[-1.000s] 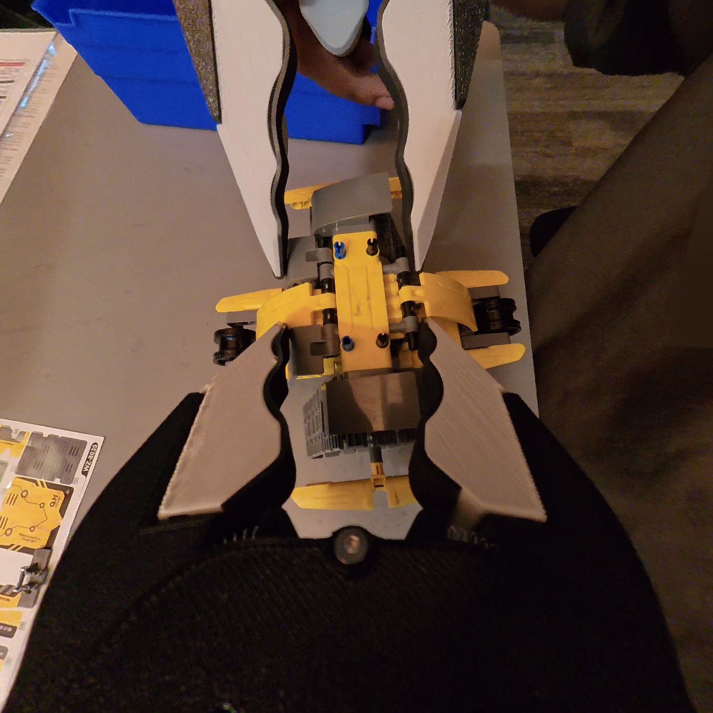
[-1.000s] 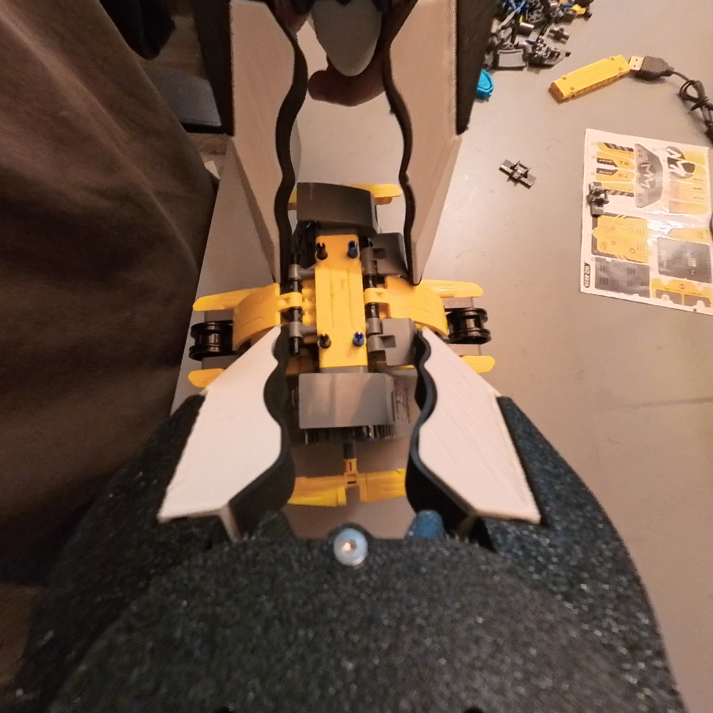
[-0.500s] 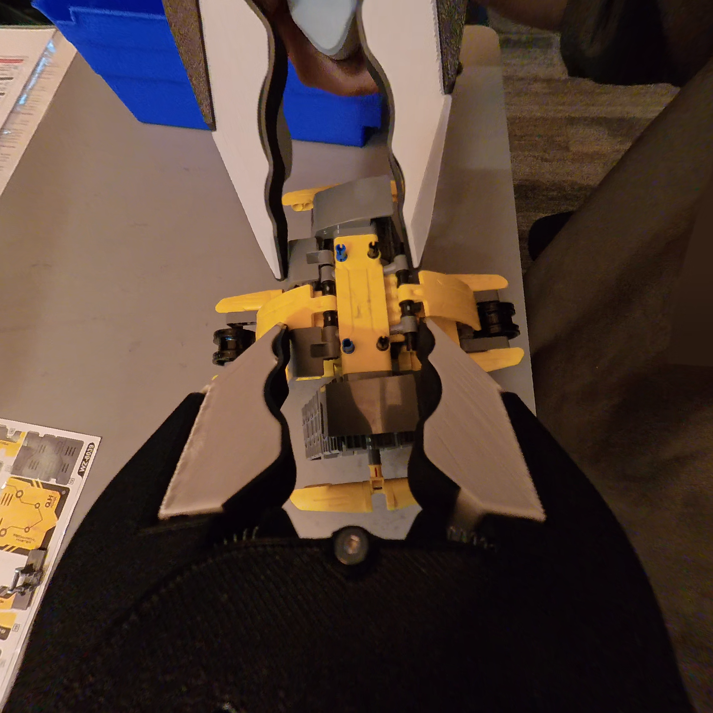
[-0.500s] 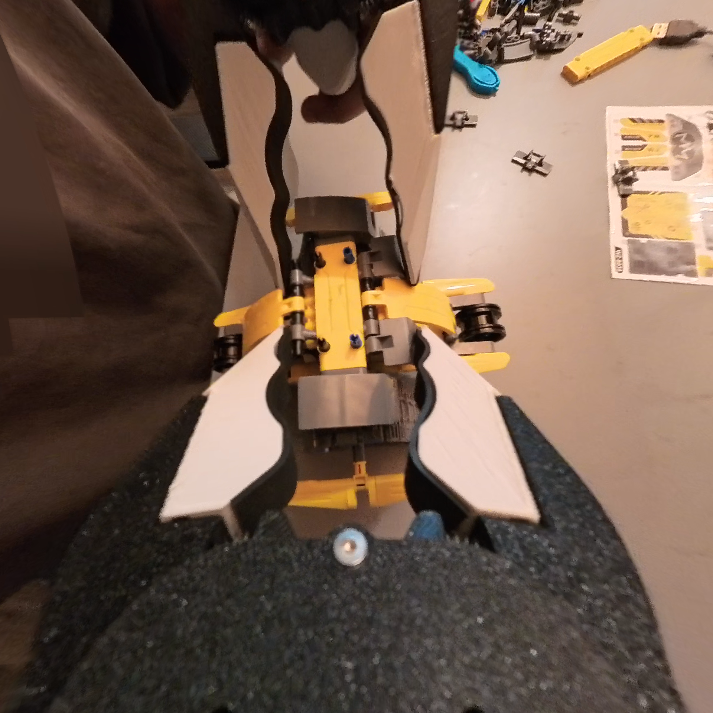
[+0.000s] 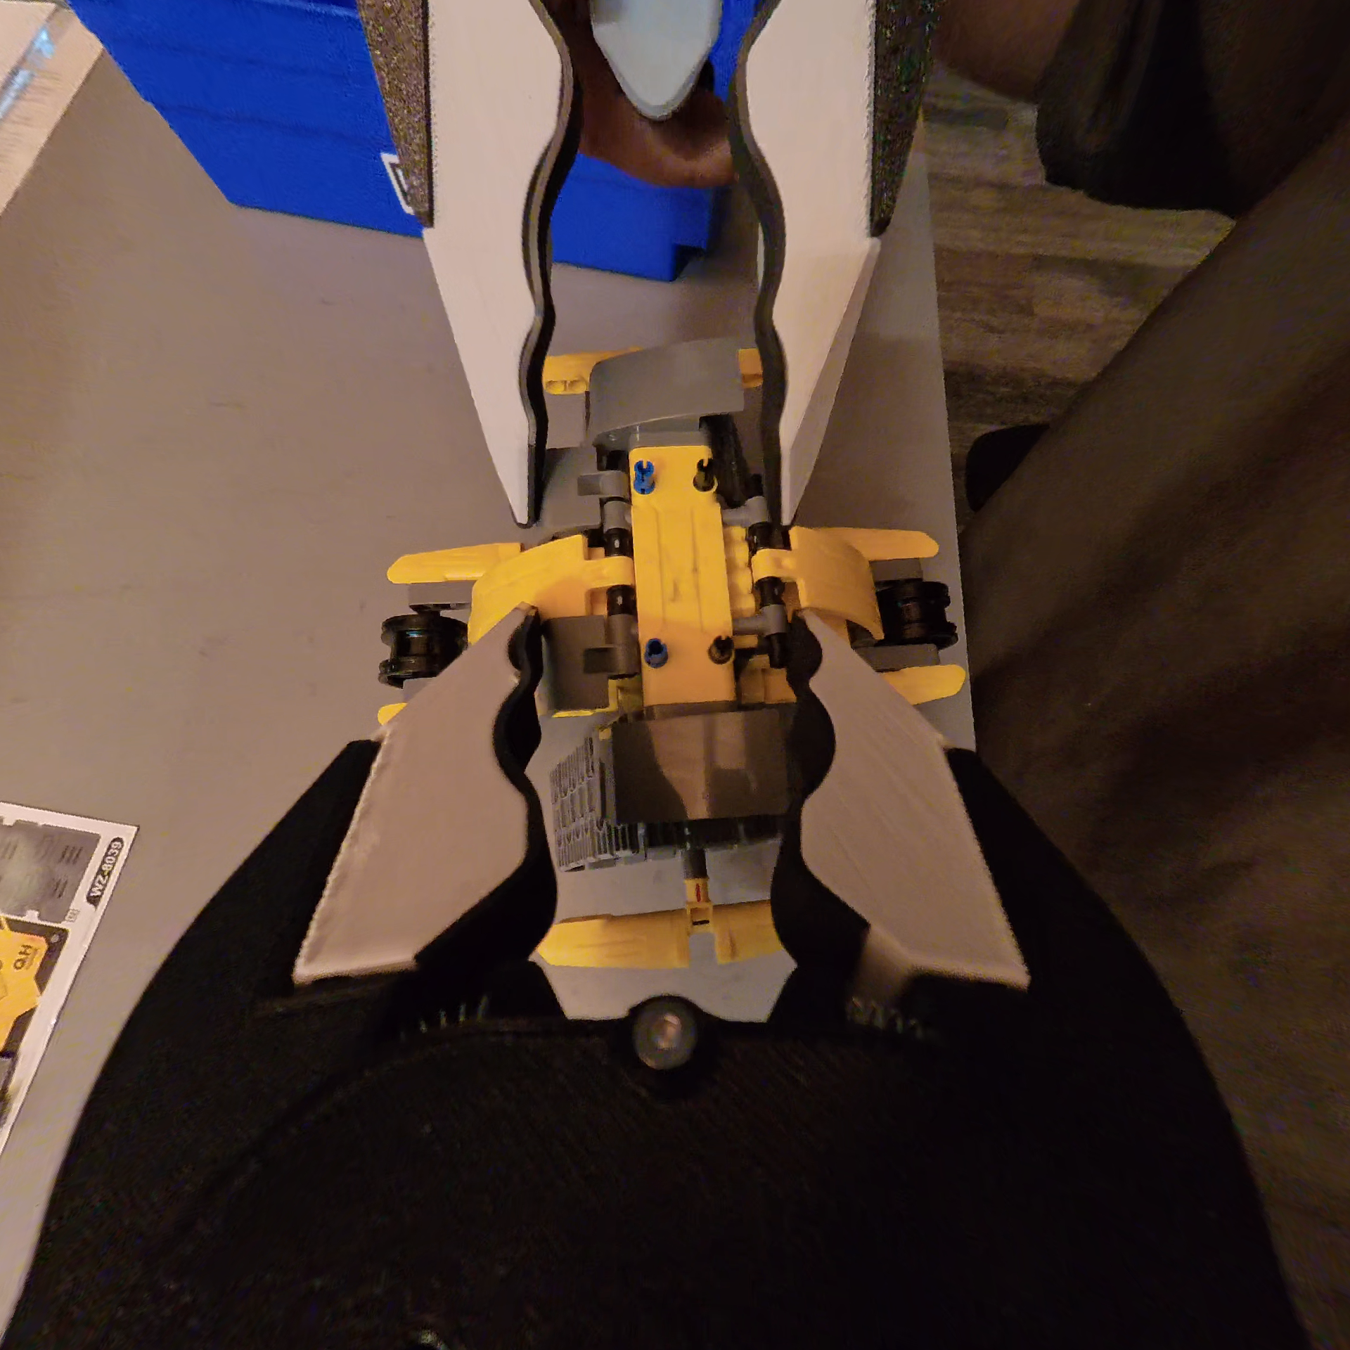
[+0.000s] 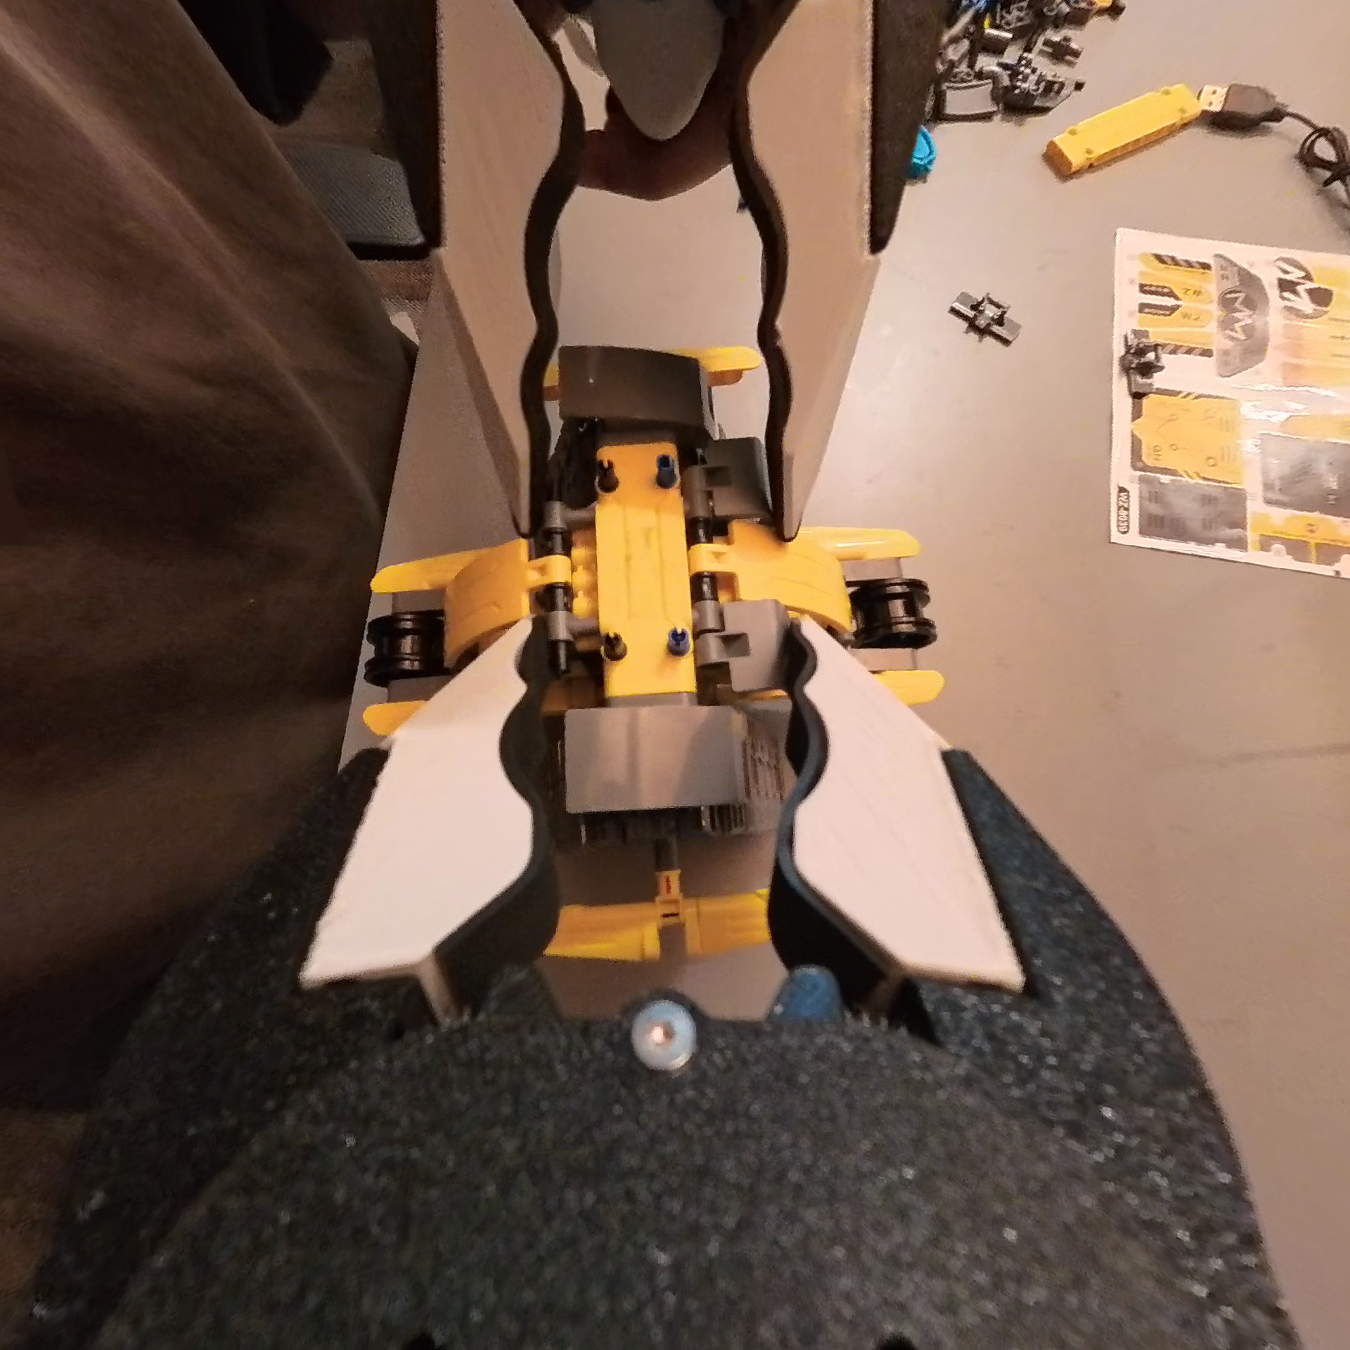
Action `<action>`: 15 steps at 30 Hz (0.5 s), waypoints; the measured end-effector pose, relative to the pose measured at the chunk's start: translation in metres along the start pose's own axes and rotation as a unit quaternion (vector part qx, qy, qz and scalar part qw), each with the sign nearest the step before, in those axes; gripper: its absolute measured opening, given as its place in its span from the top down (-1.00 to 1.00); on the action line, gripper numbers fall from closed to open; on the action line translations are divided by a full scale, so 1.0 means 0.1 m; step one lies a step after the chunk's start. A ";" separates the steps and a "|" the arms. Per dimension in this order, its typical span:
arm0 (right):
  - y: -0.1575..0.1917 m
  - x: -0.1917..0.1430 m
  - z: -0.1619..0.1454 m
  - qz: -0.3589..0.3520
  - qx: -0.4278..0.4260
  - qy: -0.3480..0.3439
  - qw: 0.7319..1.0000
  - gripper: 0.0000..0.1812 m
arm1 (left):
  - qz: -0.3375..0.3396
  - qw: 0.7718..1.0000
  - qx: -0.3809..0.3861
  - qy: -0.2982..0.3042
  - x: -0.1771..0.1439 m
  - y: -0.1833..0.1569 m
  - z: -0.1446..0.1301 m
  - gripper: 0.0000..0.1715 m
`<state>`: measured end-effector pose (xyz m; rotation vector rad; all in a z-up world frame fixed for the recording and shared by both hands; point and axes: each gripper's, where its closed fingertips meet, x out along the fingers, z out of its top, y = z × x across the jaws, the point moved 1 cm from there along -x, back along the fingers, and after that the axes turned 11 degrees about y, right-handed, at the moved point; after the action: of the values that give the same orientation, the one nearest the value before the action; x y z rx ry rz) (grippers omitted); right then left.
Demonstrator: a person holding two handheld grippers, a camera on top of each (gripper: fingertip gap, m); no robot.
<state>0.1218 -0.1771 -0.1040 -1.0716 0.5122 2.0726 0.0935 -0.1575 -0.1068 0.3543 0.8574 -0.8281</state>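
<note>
A yellow and grey brick-built vehicle model with black wheels sits between both grippers near the table's edge. My left gripper is shut on its dark grey block end, with the pads against the block's sides. My right gripper is shut on the opposite grey block end. Each gripper shows in the other's view, coming from the top: the right in the left wrist view, the left in the right wrist view. I cannot tell whether the model rests on the table.
A blue bin stands at the far side of the grey table. A sticker sheet, a yellow bar with a cable, a small black piece and loose parts lie nearby. A person's brown clothing is beside the table's edge. The grippers are tip to tip, or close to it. Both grippers' tips are roughly 25 cm from the small black piece.
Both grippers keep their hold on the model. The pair has shifted slightly over the table, and the background in the right wrist view swung sideways and back.
</note>
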 end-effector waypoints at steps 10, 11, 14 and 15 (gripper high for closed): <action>0.01 -0.03 0.02 0.036 0.021 -0.004 0.999 0.31 | -0.010 1.000 -0.006 -0.005 -0.01 -0.02 0.01 0.25; 0.01 -0.03 0.02 0.039 0.023 -0.006 0.999 0.31 | -0.011 1.000 -0.007 -0.007 -0.02 -0.02 0.01 0.25; 0.01 -0.03 0.02 0.036 0.017 -0.007 0.999 0.32 | -0.008 1.000 -0.004 -0.007 -0.01 -0.02 0.01 0.25; 0.01 -0.03 0.02 0.035 0.016 -0.008 0.999 0.32 | -0.007 1.000 -0.003 -0.008 -0.01 -0.02 0.01 0.25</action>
<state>0.1208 -0.1782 -0.1005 -1.0322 0.5805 2.1246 0.0921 -0.1587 -0.1050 0.3369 0.8487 -0.8395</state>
